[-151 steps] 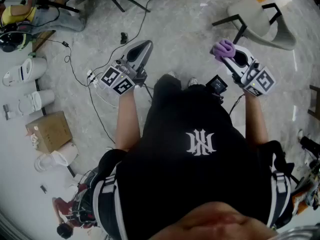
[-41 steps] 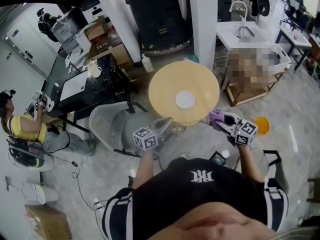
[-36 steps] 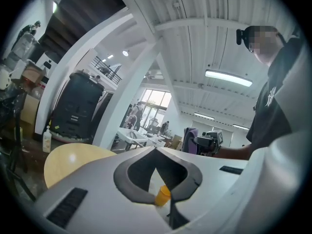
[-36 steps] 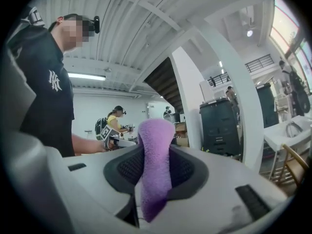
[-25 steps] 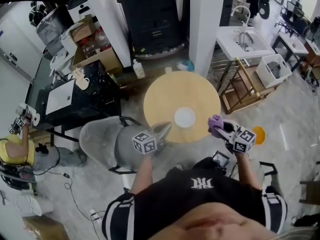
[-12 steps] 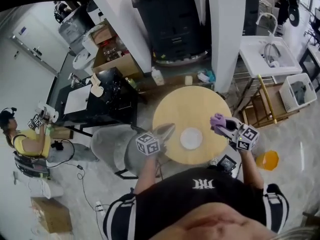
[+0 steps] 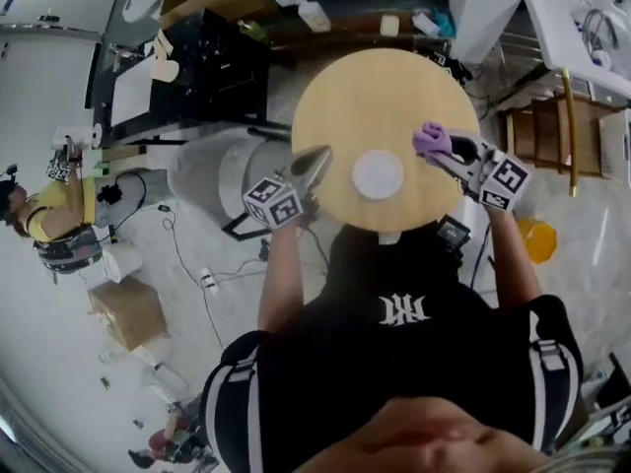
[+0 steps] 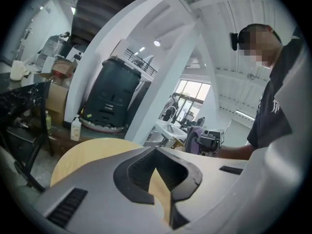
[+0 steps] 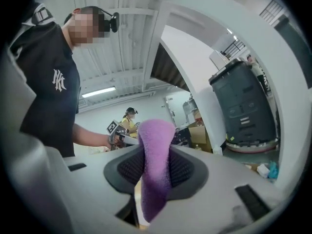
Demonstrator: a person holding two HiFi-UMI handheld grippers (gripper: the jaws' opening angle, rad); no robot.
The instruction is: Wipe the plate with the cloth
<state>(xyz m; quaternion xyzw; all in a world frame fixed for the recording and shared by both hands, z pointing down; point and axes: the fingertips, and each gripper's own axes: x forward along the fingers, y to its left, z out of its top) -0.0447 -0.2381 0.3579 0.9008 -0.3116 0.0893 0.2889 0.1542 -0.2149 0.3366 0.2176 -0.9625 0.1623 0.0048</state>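
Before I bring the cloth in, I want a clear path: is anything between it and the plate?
Nothing visible does. The cloth, held in the right hand-held gripper, sits just right of the plate, with only bare table between them.

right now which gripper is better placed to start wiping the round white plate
Right. The right gripper is shut on the fuzzy purple cloth, beside the round white plate. The left gripper is shut and empty, at the plate's other side.
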